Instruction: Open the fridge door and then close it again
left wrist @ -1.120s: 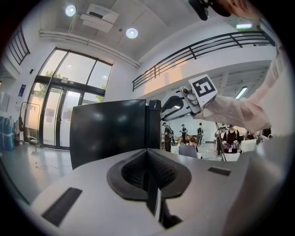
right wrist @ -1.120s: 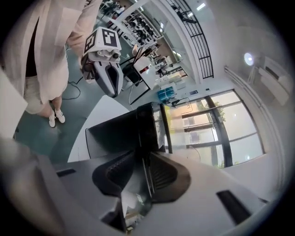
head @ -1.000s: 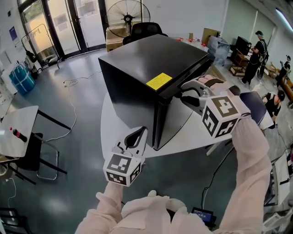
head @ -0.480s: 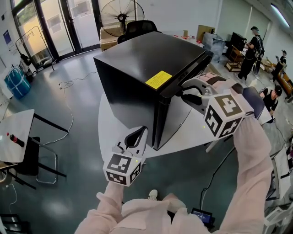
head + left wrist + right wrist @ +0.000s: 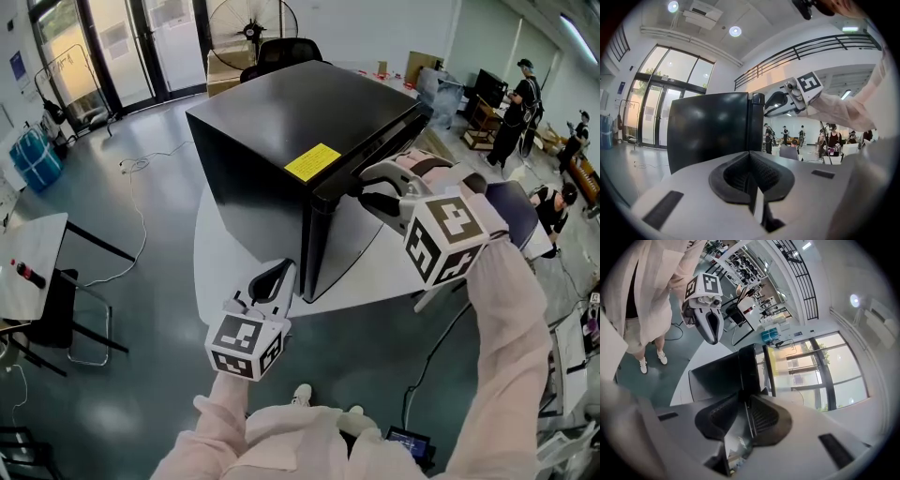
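- The black fridge point(image 5: 281, 122) stands on the round white surface point(image 5: 211, 253).
- The right tongs point(image 5: 358, 187) have just been closing and now grip the top edge of the door point(image 5: 349, 239).
- The left tongs point(image 5: 274, 279) are closed and empty, near the fridge's lower front corner.

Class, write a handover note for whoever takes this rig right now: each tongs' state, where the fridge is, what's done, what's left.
Left tongs: shut, empty, low beside the fridge.
Right tongs: jaws have just been closing, gripping the top edge of the fridge door.
The fridge stands on the white table; door looks shut.
Done: grip taken. Left: pull door open, then close it.
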The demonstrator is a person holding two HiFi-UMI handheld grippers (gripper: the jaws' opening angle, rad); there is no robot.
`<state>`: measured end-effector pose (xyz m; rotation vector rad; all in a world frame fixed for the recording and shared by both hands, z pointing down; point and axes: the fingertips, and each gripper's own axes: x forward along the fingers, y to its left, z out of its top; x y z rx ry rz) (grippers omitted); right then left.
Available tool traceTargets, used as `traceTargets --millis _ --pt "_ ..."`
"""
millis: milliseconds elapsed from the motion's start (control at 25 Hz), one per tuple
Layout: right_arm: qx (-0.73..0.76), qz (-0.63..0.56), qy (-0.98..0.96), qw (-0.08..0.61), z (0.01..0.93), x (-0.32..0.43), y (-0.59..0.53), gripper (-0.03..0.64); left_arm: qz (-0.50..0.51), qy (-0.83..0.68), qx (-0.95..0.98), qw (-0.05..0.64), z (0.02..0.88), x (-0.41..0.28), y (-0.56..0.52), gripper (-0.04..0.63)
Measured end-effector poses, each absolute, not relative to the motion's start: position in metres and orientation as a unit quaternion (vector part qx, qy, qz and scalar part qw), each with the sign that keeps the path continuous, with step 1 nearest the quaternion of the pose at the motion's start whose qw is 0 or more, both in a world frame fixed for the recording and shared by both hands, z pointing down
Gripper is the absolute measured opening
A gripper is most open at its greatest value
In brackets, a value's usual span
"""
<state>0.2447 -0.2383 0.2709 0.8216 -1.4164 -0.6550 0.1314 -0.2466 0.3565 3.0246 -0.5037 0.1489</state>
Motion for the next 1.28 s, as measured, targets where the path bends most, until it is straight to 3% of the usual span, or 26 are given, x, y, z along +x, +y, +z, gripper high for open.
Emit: traceTargets --millis 1280 --pt "0.351 -0.334 -0.616 0.622 0.273 0.250 -0.225 0.078 0.048 -0.280 0.957 0.055 0.360 0.121 -0.186 0.011"
